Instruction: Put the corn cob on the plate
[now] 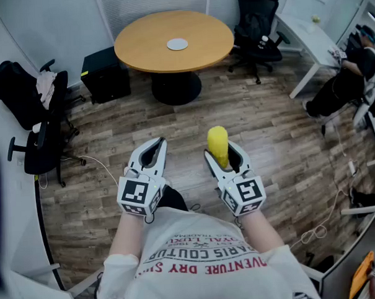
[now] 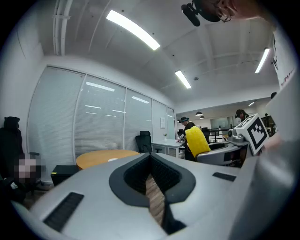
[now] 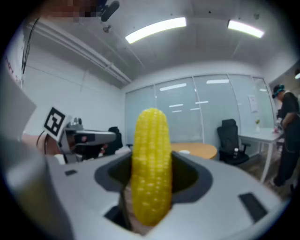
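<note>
Well, the right claw (image 1: pixel 222 152) was clamped on the corn (image 1: pixel 217 141), far from the plate (image 1: pixel 177 44) on the counter (image 1: pixel 142 39) — best to walk over slowly, keeping it upright. Beside it, the left claw (image 1: pixel 156 144) was pressed together, empty.

Only print we can actually read is on the shirt (image 1: pixel 205 263) at 6 o'clock in the head view, upside down to us: "ARIS COUTUR" and, under it, "VENTURE DRY S". The smaller lines there are too tiny. The square marker (image 1: pixel 138 196) at 7 o'clock and its twin (image 1: pixel 248 193) at 5 o'clock are just black-and-white blocks, no letters.
</note>
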Motion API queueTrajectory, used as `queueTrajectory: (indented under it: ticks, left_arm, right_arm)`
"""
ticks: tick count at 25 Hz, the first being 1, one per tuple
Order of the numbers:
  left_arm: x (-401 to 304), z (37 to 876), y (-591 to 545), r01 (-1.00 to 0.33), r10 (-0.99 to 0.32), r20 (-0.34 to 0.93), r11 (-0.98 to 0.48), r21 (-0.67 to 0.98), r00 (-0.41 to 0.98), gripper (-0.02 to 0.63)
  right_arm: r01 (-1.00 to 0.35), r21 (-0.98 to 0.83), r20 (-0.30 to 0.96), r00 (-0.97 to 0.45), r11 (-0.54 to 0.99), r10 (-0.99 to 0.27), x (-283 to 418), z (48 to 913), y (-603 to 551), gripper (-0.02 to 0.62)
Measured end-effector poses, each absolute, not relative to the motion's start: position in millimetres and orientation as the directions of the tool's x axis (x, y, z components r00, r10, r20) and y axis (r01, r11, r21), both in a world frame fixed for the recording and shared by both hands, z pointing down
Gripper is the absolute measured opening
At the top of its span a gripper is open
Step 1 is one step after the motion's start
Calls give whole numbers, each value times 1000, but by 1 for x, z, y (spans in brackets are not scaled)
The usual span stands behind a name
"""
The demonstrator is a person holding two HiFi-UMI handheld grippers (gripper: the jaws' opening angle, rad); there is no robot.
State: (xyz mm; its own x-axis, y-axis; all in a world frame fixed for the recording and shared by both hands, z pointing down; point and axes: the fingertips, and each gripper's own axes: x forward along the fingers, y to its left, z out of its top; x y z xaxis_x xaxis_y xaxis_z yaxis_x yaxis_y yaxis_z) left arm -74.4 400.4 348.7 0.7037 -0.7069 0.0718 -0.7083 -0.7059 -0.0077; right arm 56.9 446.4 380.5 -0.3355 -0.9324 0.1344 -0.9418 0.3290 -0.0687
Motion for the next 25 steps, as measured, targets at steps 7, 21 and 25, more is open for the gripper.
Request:
queueTrajectory:
  ticks: [7,21,25]
  left_arm:
    - [-87,348,397,-692,-691,78,-722,-25,718,34]
    - [-109,361,388,-692,-690,76,-721,10,720,34]
    - [-113,364,361,-675,-675,70,-737,-28,734,34]
  right_arm:
    - [-946,-68,144,-325,318,-935,43,383,443,261]
    - [-945,-88,181,-327,316,-928,29,394,429,261]
    - [-943,-100,184,-332,319,-925,19,396,398,261]
